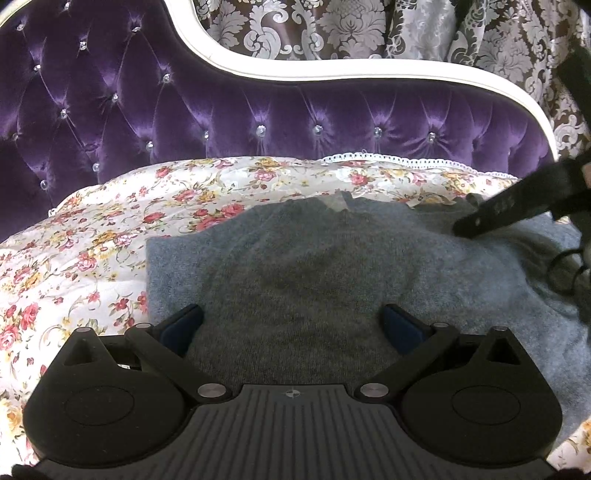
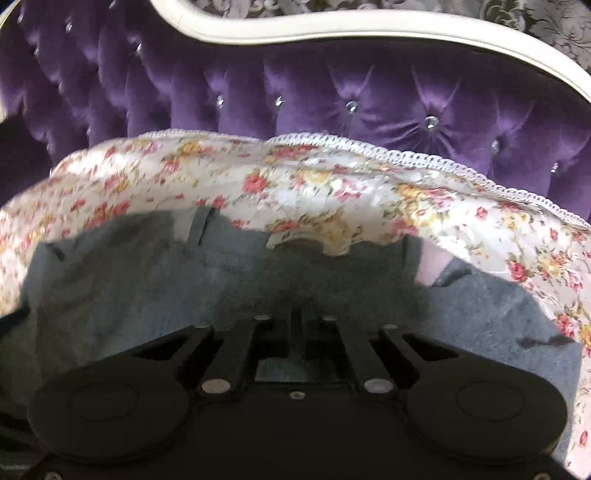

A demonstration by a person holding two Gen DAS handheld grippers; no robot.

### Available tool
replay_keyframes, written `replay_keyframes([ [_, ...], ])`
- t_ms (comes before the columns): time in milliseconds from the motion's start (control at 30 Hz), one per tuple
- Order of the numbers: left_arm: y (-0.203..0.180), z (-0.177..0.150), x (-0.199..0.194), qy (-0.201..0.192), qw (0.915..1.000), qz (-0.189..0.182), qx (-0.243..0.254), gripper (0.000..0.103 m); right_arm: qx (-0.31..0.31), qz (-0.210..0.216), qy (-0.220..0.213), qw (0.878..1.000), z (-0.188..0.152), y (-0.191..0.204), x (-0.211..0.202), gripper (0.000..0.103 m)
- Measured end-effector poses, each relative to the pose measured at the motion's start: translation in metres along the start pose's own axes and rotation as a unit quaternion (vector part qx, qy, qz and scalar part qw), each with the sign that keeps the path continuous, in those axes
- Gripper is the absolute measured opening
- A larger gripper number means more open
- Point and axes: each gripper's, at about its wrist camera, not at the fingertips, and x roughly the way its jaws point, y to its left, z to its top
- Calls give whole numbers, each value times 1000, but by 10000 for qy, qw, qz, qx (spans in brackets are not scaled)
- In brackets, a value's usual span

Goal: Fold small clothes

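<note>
The soft grey-blue knitted garment (image 1: 295, 266) lies spread on the floral quilted bedspread with a lace edge (image 1: 110, 236), which covers a bed backed by a tufted purple velvet headboard with crystal buttons (image 1: 258, 110); patterned damask drapery (image 1: 332, 26) hangs behind. The left tongs (image 1: 291, 325) hang just above the near part of the knit with the two blue-padded fingers spread wide and nothing between them, probably placed there to pin or catch the fabric once a fold arrives. The right tongs (image 2: 299, 314) have their fingers drawn together, and dark knit bunches around the tips, so they appear to be pinched on the garment's right side; the blur in the right wrist view makes the exact contact hard to confirm. In the left wrist view the black finger of that tool (image 1: 517, 210) reaches in low over the fabric's far right corner, near a pale neck label (image 1: 338, 203). Gripping at an edge suits carrying that side across the body of the piece, which looks only partly folded.
</note>
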Motion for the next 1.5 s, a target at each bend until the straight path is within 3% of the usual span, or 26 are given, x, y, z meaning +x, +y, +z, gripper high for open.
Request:
replay_keyframes([
  [200,0,1,0,-16,10000,-8,-17,103,-270,469,-596,9968,-37,15,-67,15],
  [300,-1,1,0,-18,10000,-4,-22,103,-635,560,-513,9951,-66,31,-83,15],
  [367,0,0,0,-18,10000,-8,-25,103,-878,420,-240,9950,-85,40,-78,15],
  [433,0,1,1,-14,10000,-8,-25,103,-917,311,-483,9941,-101,44,-82,15],
  [667,-1,8,2,188,9998,-36,23,103,-776,435,-493,9948,-111,43,-102,23],
  [733,2,18,3,465,9988,-134,-8,103,-474,697,-597,9946,-112,30,-112,47],
  [800,2,29,0,780,9968,-179,-39,102,10,979,-687,9928,-112,11,-124,62],
  [967,-13,53,-27,761,9952,-569,-240,102,1187,1297,-859,9807,-116,-50,-148,66],
  [1033,-30,58,-31,770,9945,-697,-111,102,1570,1245,-893,9756,-119,-75,-153,73],
  [1133,-53,58,-26,787,9940,-759,60,102,1871,1037,-904,9727,-126,-105,-157,73],
  [1367,-84,41,12,1405,9885,-443,342,102,2329,959,-734,9650,-136,-150,-146,79],
  [1500,-82,35,16,1240,9913,-339,272,103,2458,997,-624,9621,-140,-160,-131,80],
])
